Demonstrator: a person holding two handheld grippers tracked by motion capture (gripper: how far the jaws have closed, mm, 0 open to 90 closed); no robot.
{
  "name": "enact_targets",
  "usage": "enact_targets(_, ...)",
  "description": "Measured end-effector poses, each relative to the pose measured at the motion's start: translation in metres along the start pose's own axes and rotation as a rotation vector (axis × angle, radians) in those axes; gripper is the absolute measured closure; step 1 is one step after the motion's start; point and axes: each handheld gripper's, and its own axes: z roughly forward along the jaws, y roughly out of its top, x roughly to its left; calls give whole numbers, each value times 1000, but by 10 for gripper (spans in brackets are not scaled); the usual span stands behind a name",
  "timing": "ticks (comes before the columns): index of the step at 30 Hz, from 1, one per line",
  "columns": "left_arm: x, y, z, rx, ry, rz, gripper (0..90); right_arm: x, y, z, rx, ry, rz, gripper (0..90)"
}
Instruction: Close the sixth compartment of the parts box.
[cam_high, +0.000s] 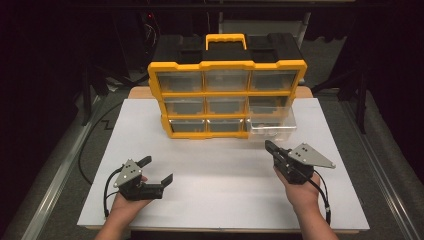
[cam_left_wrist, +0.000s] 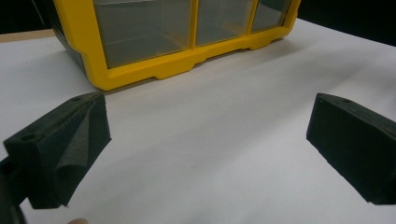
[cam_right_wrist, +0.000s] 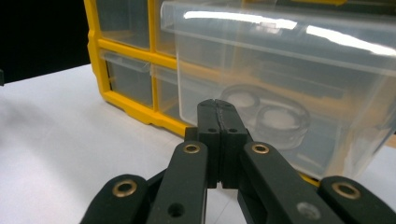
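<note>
A yellow-framed organizer (cam_high: 227, 97) with clear drawers stands upright at the back of the white board (cam_high: 220, 175). Its bottom right drawer (cam_high: 272, 125) is pulled out toward me; in the right gripper view that clear drawer (cam_right_wrist: 289, 84) holds two round ring-like objects (cam_right_wrist: 261, 114). My right gripper (cam_high: 270, 148) is shut with nothing between its pads and points at the drawer's front from a short way off. My left gripper (cam_high: 159, 170) rests near the board's front left, jaws wide apart and empty. In the left gripper view the black pads (cam_left_wrist: 70, 140) frame the organizer's lower left corner (cam_left_wrist: 140, 51).
A black case top with a yellow carry handle (cam_high: 226, 41) rises behind the organizer. Black cables trail from both grippers over the board's front edge. Dark floor and metal rails lie to either side of the table.
</note>
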Motion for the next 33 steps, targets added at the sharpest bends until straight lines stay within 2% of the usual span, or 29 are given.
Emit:
enact_targets(15, 1, 0, -1, -8, -3, -3, 8, -7, 21, -2, -18, -47, -3, 900)
enact_targets(33, 0, 0, -1, -17, -10, -5, 8, -9, 27, 1, -32, -65, -2, 900)
